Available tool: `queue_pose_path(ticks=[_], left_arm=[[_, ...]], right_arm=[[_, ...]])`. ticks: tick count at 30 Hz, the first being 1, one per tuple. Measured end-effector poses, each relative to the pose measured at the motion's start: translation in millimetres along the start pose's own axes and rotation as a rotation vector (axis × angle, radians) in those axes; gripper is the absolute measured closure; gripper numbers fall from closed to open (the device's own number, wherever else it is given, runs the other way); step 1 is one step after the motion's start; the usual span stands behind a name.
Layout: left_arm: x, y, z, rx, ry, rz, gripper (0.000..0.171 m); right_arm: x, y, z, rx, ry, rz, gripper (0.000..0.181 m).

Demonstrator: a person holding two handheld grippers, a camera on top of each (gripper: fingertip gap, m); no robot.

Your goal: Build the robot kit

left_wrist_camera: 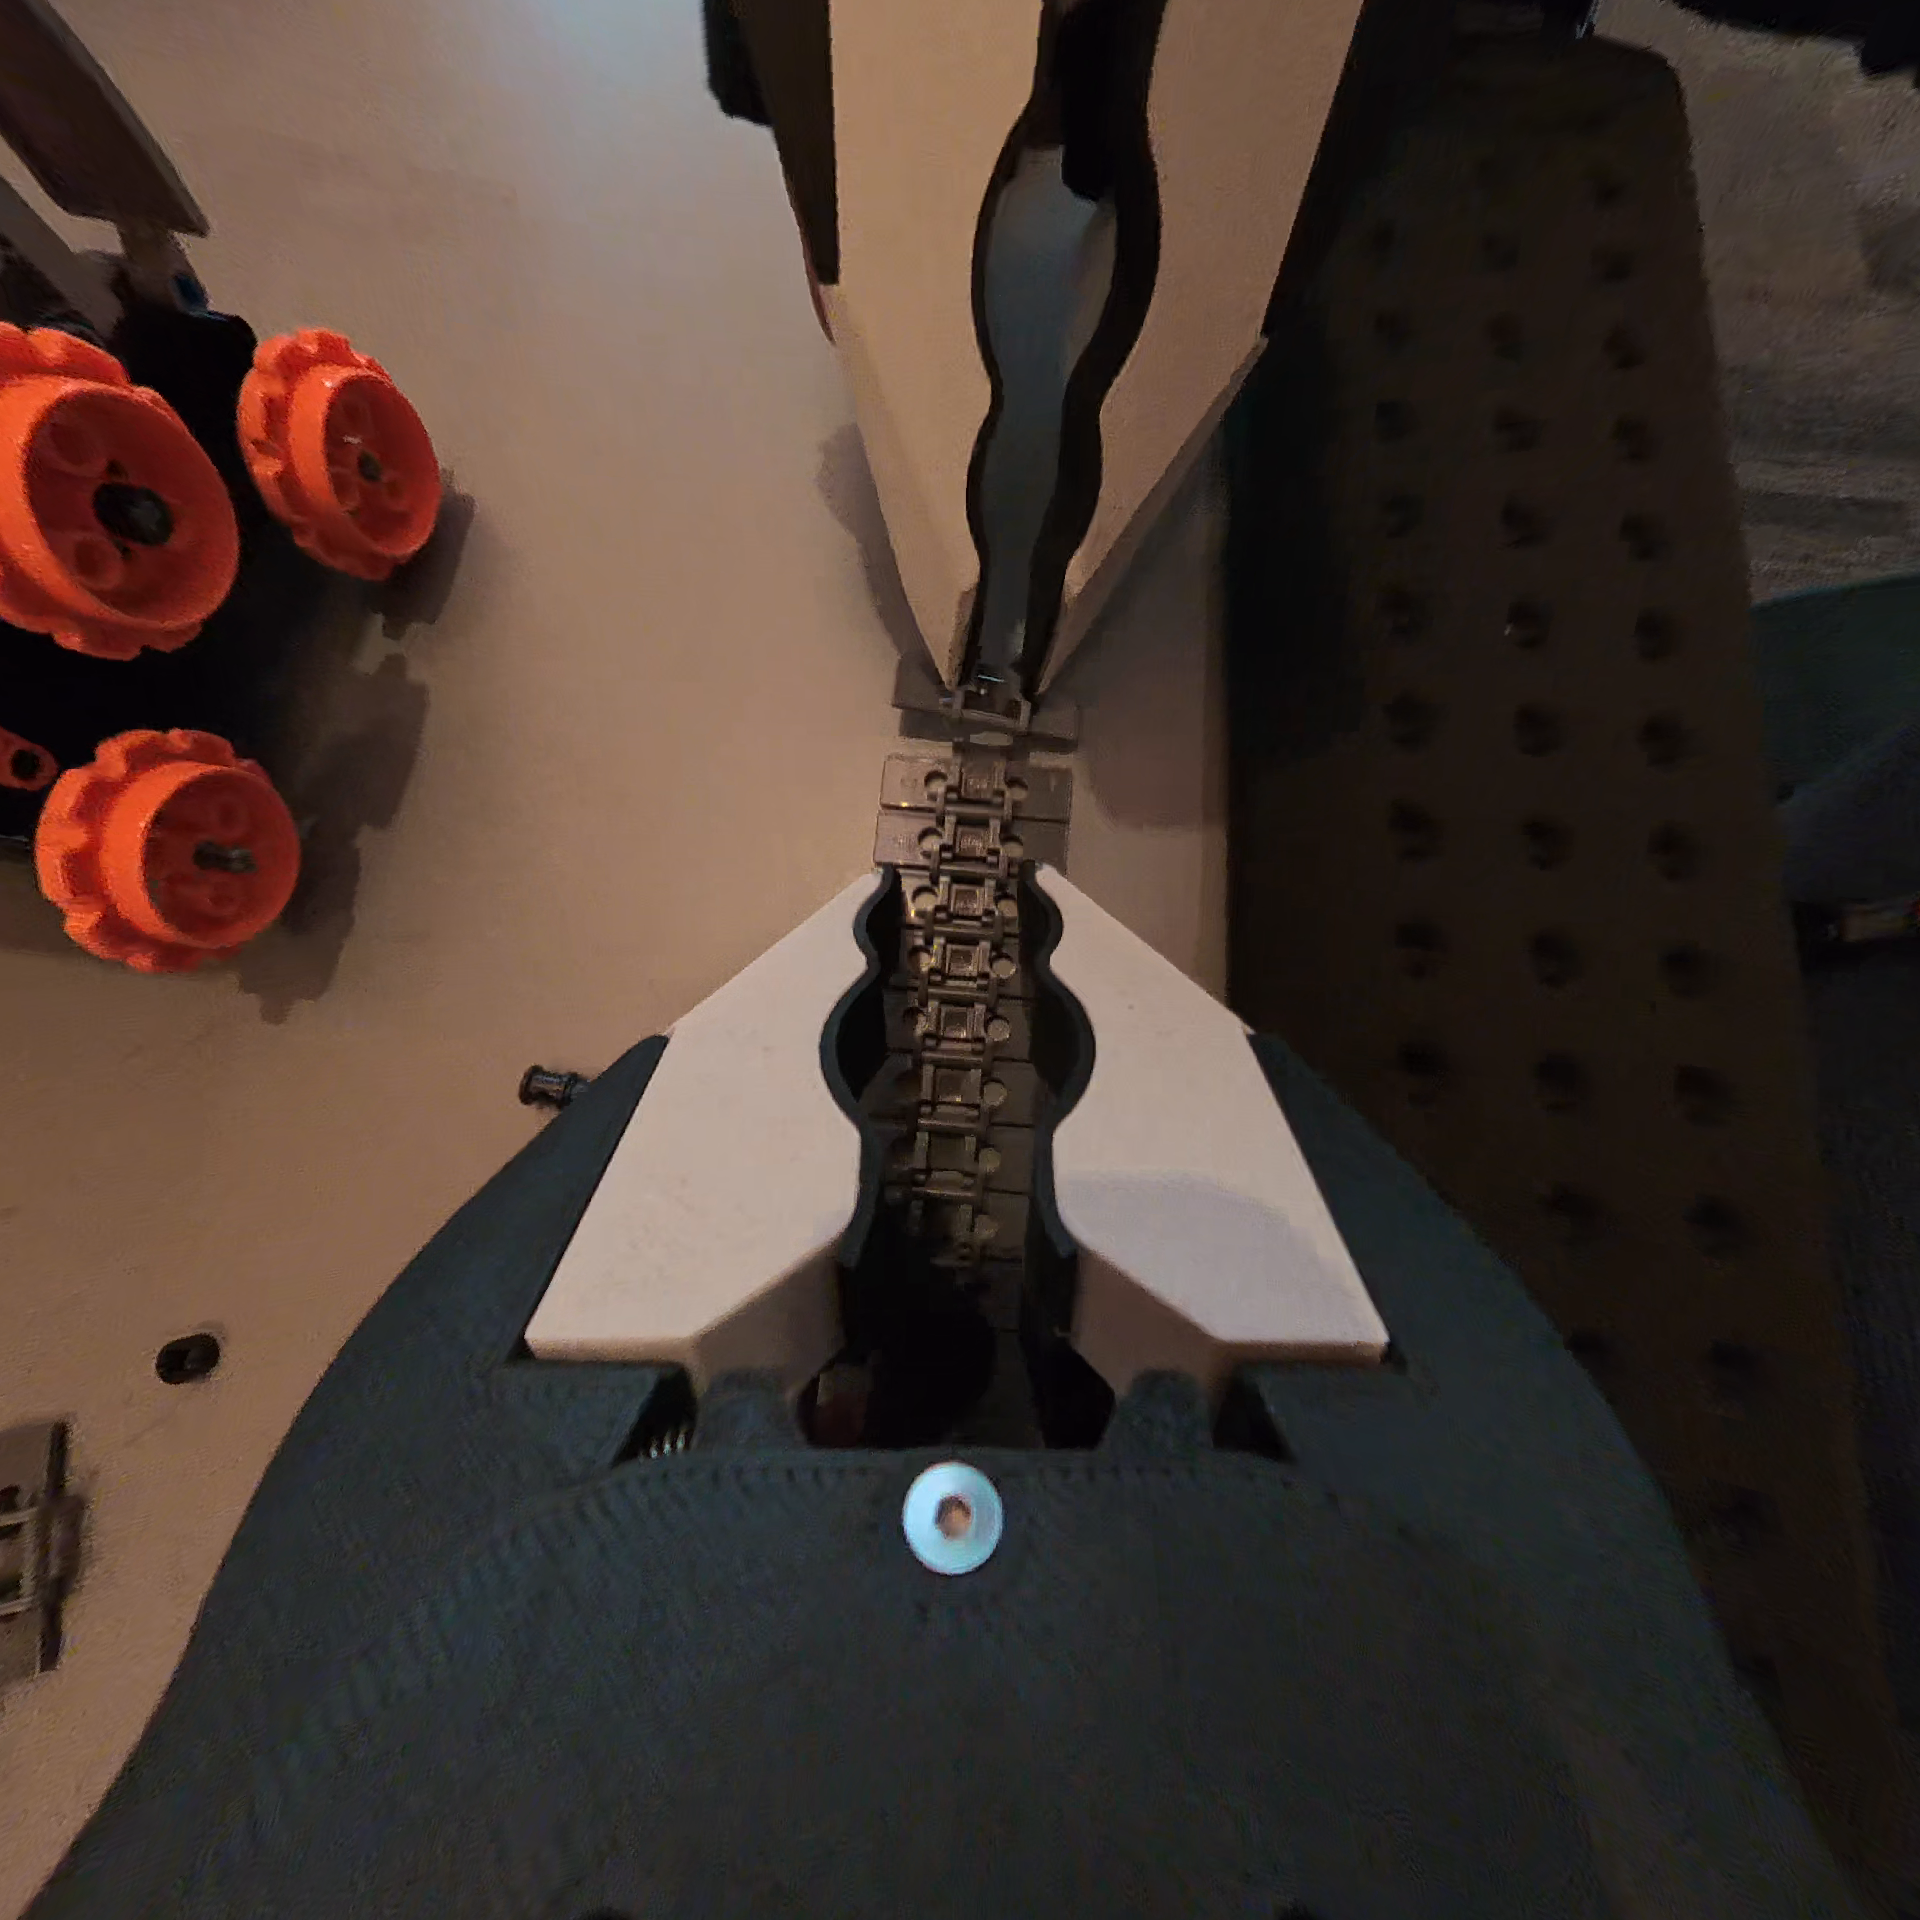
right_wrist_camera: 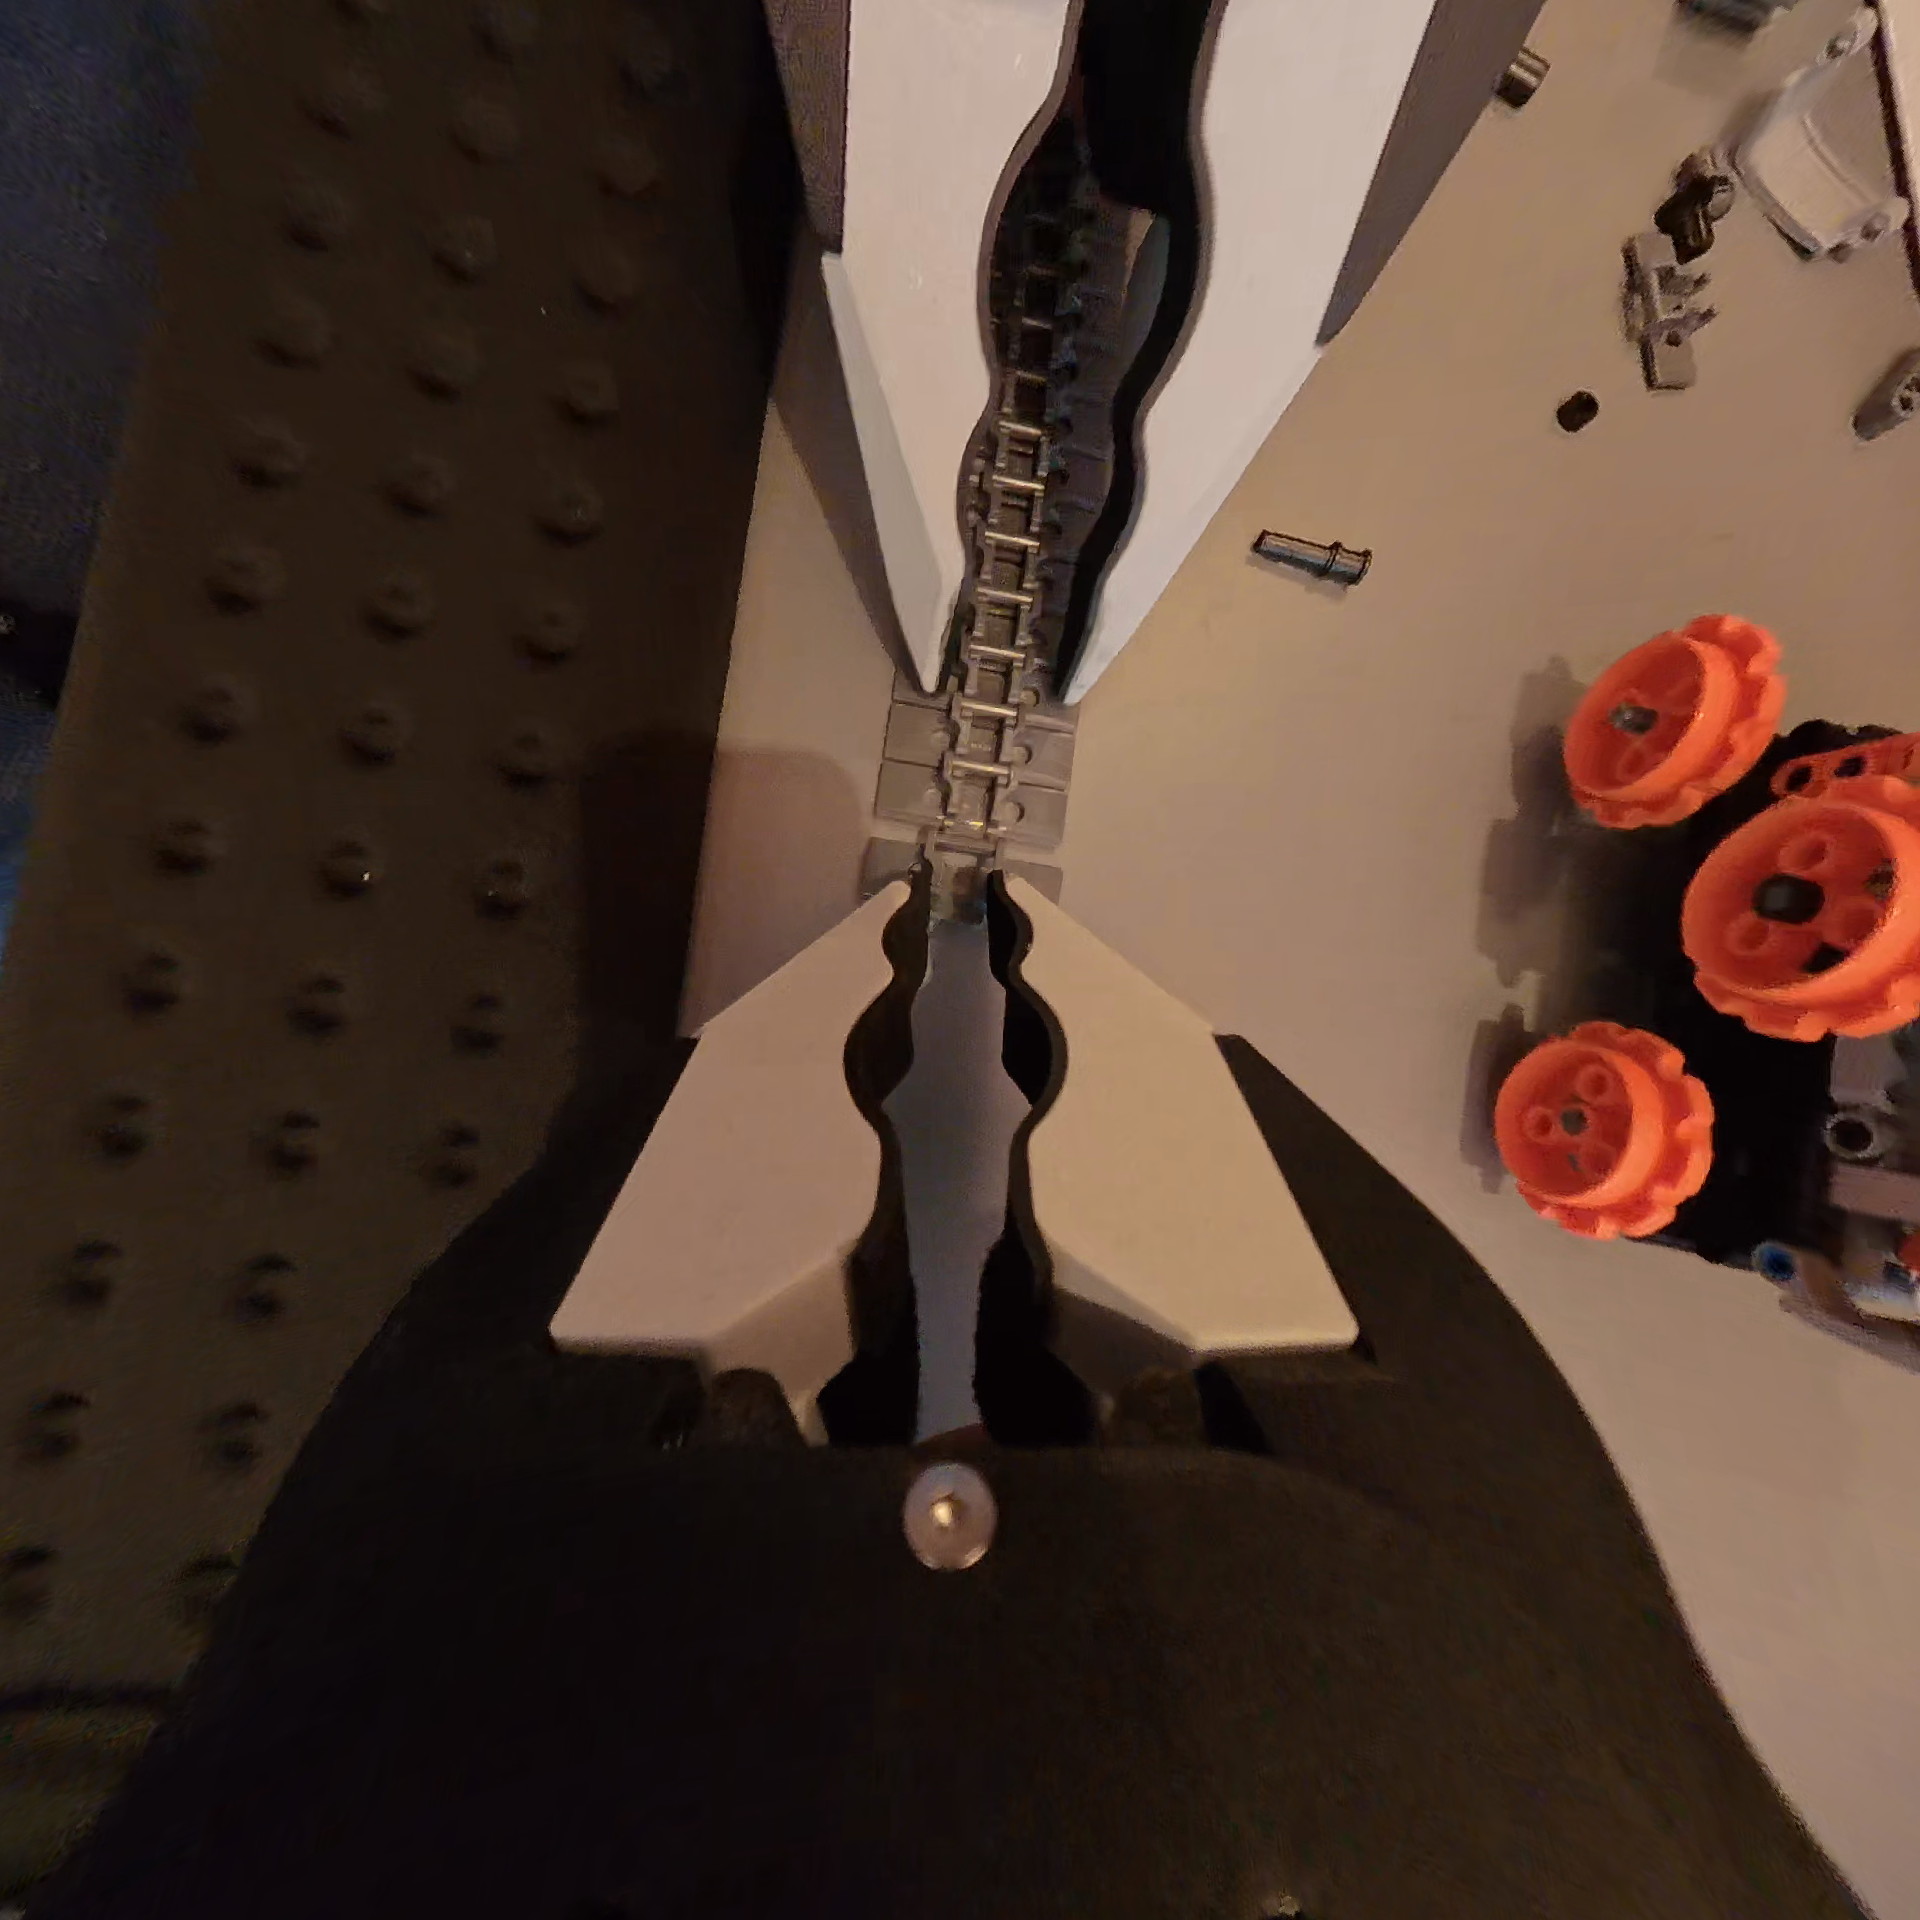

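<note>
Gripping one grey track chain (left_wrist_camera: 961,997), both tools (left_wrist_camera: 956,883) (right_wrist_camera: 961,883) face.

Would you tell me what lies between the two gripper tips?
In both wrist views, a short stretch of grey track chain bridges the left gripper and right gripper.

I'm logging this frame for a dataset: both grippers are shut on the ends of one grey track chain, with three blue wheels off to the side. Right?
Not quite: the wheels are orange, not blue, as the left wrist view shows. The rest stands: the left gripper and right gripper are each shut on an end of the one grey track chain.
</note>
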State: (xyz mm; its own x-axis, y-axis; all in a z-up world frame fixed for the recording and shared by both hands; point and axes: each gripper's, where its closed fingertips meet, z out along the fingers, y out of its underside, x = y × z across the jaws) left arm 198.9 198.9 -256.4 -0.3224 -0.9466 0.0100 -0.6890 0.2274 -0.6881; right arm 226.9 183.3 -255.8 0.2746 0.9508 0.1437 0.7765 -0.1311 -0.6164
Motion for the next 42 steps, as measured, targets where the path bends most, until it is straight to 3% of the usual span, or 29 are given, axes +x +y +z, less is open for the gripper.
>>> queue_pose_path(ticks=[12, 14, 16, 17, 18, 19, 28, 37, 42], left_arm=[[2.6, 1.0, 3.4, 0.002, 0.007, 0.029, 0.156], [2.8, 1.1, 3.4, 0.003, 0.007, 0.032, 0.157], [2.2, 1.2, 3.3, 0.002, 0.000, 0.039, 0.156], [1.8, 1.3, 3.3, 0.001, -0.005, 0.045, 0.156], [1.3, 1.4, 3.2, 0.001, -0.012, 0.052, 0.155], [1.4, 1.4, 3.1, 0.002, -0.014, 0.054, 0.156], [3.3, 0.6, 4.2, 0.004, -0.012, 0.053, 0.157], [3.1, 1.4, 3.3, 0.001, -0.014, 0.053, 0.156], [-4.0, 17.4, -26.4, -0.034, -0.047, 0.041, 0.151]], right_arm=[[-0.3, -1.8, 6.1, -0.036, -0.112, 0.049, 0.171], [0.5, -0.1, 4.2, -0.053, -0.099, 0.045, 0.155], [4.0, -2.3, -1.7, -0.033, -0.069, 0.050, 0.153], [5.4, -4.6, -4.9, -0.014, -0.055, 0.051, 0.156], [7.3, -7.4, -7.6, 0.007, -0.029, 0.040, 0.174], [6.6, -10.5, -8.8, 0.026, -0.017, 0.034, 0.181], [3.7, -8.3, 6.1, -0.029, 0.018, 0.026, 0.181], [2.1, -7.2, 7.7, -0.237, -0.036, -0.001, 0.181], [1.3, -7.1, 8.3, -0.353, -0.094, 0.002, 0.181]])
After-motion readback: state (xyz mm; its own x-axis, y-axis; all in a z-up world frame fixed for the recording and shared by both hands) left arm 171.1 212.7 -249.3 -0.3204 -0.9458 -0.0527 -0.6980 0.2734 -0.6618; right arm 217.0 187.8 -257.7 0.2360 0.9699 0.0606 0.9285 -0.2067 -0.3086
